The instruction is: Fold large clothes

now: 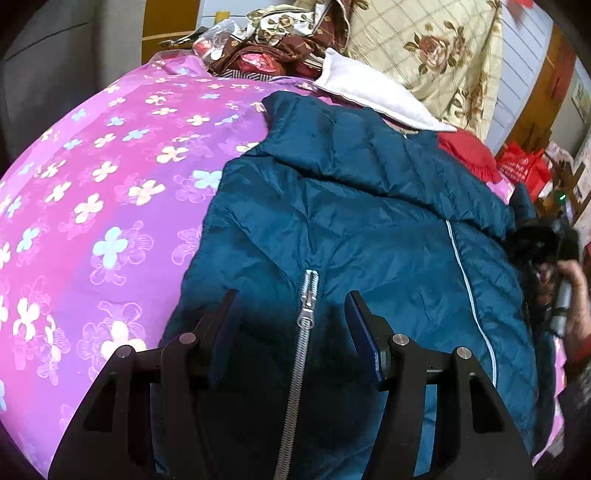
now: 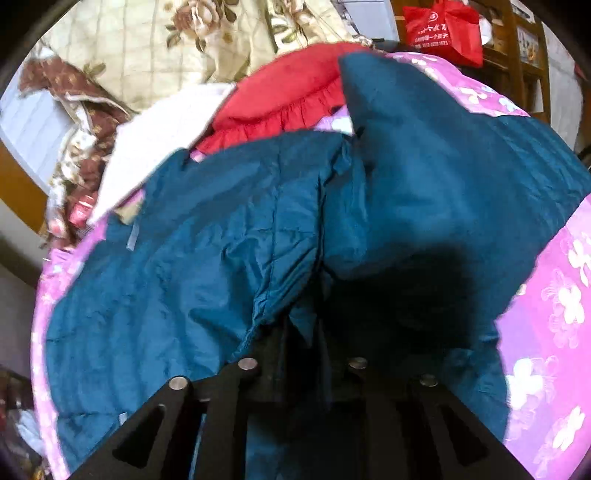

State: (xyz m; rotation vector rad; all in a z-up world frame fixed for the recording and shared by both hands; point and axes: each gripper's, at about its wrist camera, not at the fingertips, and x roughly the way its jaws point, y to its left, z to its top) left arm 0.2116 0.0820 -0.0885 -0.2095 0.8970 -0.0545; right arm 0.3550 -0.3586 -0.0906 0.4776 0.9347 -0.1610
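Note:
A teal quilted jacket [image 1: 351, 206] lies spread on a pink flowered bed sheet [image 1: 110, 184]. Its silver zipper [image 1: 306, 306] runs between my left gripper's fingers. My left gripper [image 1: 293, 295] is open, just above the jacket's front. In the right wrist view the jacket [image 2: 184, 277] is bunched up and its fabric covers my right gripper [image 2: 303, 332], which is shut on a fold of it near the sleeve [image 2: 443, 166]. The right gripper and the hand that holds it also show at the left wrist view's right edge [image 1: 546, 251].
A red frilled cushion [image 2: 280, 99], a white cloth [image 2: 155, 147] and a cream floral quilt [image 2: 147, 48] lie beyond the jacket. A red bag [image 2: 443, 29] hangs by wooden shelves [image 2: 524, 55]. The pink sheet [image 2: 554, 295] lies to the right.

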